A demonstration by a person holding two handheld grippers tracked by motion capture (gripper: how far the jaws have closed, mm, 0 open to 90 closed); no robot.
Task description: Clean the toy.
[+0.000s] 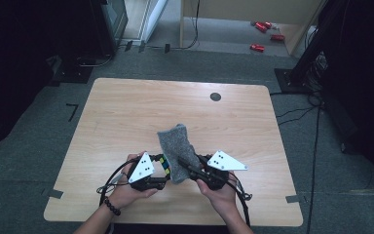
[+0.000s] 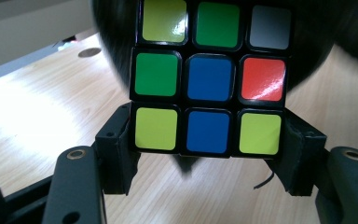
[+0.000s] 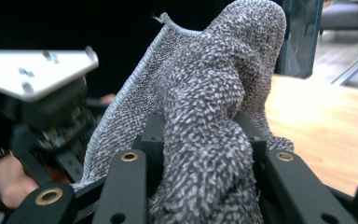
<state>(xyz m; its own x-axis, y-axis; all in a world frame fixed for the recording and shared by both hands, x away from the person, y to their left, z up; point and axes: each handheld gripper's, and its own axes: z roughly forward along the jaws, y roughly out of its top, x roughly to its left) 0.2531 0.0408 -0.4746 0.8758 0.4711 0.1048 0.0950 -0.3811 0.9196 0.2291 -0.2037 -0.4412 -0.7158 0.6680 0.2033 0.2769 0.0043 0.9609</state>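
At the near edge of the wooden desk (image 1: pixel 121 117), a person's two hands are each holding a tool. The left tool (image 1: pixel 159 171) is clamping a puzzle cube (image 2: pixel 209 77) between its jaws, just above the desk. The right tool (image 1: pixel 184 165) is gripping a grey towelling cloth (image 3: pixel 205 107), which is draping against the cube. Farther off, red objects (image 1: pixel 263 34) are lying on the floor.

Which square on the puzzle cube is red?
The square at the right end of the middle row on the cube. The others are blue, green, yellow-green or grey.
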